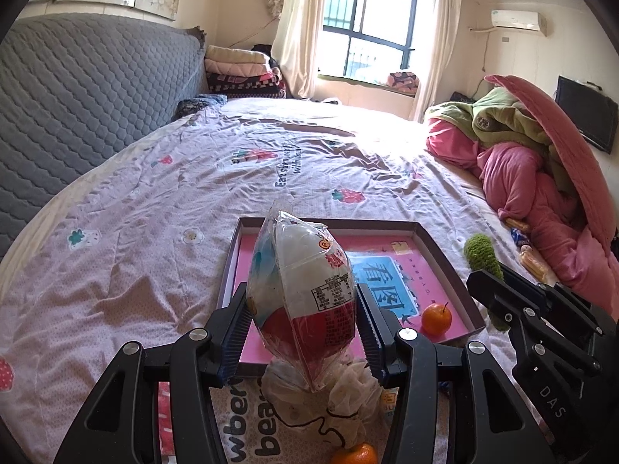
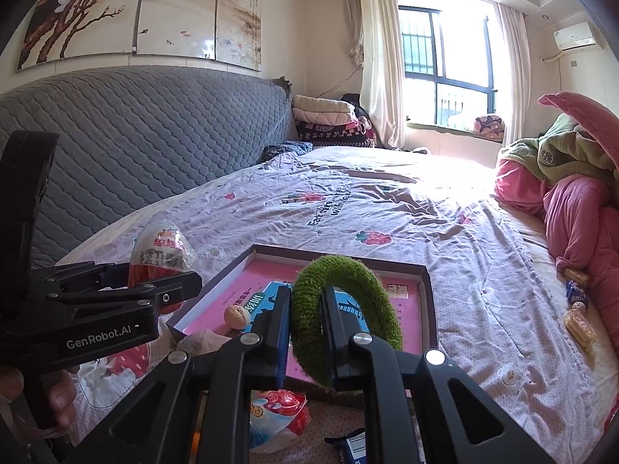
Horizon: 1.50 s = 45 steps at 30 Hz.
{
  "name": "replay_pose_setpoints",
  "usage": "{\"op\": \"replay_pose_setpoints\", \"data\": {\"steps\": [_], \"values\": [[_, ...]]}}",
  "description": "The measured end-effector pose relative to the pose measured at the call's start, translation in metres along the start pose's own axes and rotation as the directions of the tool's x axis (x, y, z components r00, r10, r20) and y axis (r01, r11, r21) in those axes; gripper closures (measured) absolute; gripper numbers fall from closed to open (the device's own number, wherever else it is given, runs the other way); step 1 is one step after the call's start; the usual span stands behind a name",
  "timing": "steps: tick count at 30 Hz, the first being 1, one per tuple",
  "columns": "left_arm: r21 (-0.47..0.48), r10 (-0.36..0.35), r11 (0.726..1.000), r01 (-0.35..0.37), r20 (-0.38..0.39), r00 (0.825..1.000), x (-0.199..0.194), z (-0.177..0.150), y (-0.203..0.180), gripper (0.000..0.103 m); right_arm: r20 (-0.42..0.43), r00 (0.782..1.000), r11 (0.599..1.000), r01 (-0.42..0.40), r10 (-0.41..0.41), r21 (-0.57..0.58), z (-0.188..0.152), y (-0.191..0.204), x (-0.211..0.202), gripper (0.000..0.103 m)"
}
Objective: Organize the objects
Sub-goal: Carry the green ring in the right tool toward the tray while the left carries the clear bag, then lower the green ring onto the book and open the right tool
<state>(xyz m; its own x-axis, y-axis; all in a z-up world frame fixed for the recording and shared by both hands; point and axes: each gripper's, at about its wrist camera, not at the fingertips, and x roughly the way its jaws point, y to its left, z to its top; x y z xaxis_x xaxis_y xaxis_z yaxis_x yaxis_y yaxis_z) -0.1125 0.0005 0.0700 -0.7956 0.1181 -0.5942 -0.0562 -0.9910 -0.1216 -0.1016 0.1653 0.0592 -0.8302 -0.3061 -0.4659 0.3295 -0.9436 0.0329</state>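
Bedsheet (image 1: 154, 201) with strawberry prints lies under a shallow box lid (image 1: 445, 255) with a pink inside. The left gripper (image 1: 303, 326) pinches a wrapped toy egg (image 1: 309, 290) upright above the lid's near edge; the right gripper (image 2: 305, 328) is clamped on a fuzzy green ring (image 2: 359, 282) over the lid. An orange (image 1: 436, 318) sits inside the lid, and a walnut (image 2: 236, 317) too. Near the grippers lie a mesh pouch (image 1: 348, 386), another orange (image 1: 358, 454) and a snack bag (image 2: 278, 417). Pink bedding (image 1: 541, 193) is heaped at the right, with wrapped biscuits (image 2: 580, 328) beside it.
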Motion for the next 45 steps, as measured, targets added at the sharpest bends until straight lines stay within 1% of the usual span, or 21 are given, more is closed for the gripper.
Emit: {"op": "replay_pose_setpoints", "data": {"steps": [9,16,21,26,31,36,45], "values": [[0.0,0.015,1.0,-0.015,0.003,1.0,0.01,0.017,0.007,0.049,0.0,1.0,1.0,0.0,0.0,-0.016,0.007,0.0,0.01,0.087],[0.006,0.014,1.0,-0.014,-0.002,1.0,0.024,0.021,0.002,0.049,-0.01,1.0,1.0,0.0,0.0,-0.016,0.01,-0.006,0.021,0.087],[0.018,0.01,1.0,-0.009,-0.027,1.0,0.041,0.017,-0.005,0.049,-0.038,0.999,1.0,-0.003,0.002,-0.017,0.006,-0.007,0.036,0.087],[0.051,0.015,0.999,-0.011,-0.065,0.998,0.064,0.01,-0.013,0.049,-0.066,0.998,0.999,-0.005,0.003,-0.033,-0.001,-0.008,0.051,0.087],[0.061,0.011,0.998,-0.005,-0.099,0.995,0.081,0.002,-0.015,0.049,-0.117,0.993,0.999,-0.008,0.003,-0.037,-0.014,-0.01,0.068,0.087],[0.064,0.004,0.998,0.005,-0.127,0.992,0.093,-0.005,-0.016,0.049,-0.151,0.988,0.999,-0.021,0.014,-0.042,-0.025,-0.011,0.078,0.088],[0.097,-0.004,0.995,0.02,-0.168,0.986,0.107,-0.016,-0.02,0.049,-0.179,0.984,0.996,-0.031,0.015,-0.084,-0.038,-0.005,0.086,0.088]]}}
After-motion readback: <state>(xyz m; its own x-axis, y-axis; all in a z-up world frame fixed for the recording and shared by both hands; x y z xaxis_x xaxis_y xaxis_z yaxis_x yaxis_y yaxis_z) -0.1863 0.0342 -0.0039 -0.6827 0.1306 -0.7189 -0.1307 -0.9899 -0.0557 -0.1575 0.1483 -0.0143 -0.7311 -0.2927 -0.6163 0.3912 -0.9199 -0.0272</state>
